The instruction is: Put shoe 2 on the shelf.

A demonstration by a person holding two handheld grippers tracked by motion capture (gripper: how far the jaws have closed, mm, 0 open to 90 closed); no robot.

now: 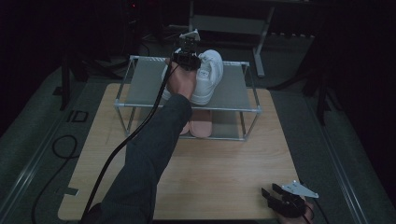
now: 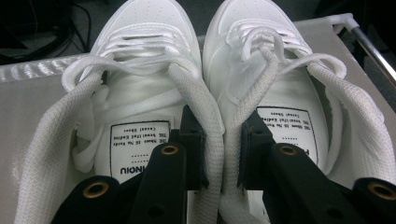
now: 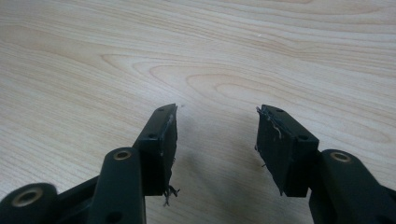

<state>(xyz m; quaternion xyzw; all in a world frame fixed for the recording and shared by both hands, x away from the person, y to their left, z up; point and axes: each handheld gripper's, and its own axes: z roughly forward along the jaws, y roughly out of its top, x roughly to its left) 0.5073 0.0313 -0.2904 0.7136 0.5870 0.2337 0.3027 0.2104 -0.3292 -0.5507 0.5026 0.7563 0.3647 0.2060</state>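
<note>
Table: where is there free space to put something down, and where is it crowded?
The wooden table is bare between the shoe rack and the right gripper. The rack's top shelf is free left and right of the white shoes. The middle is crowded: the left gripper pinches both shoes.

Inside the left white shoe (image 2: 140,93) a white insole label (image 2: 135,151) carries upside-down print — only large letters like "NINOU" can be made out. The right shoe's label (image 2: 287,128) — small print unreadable.
</note>
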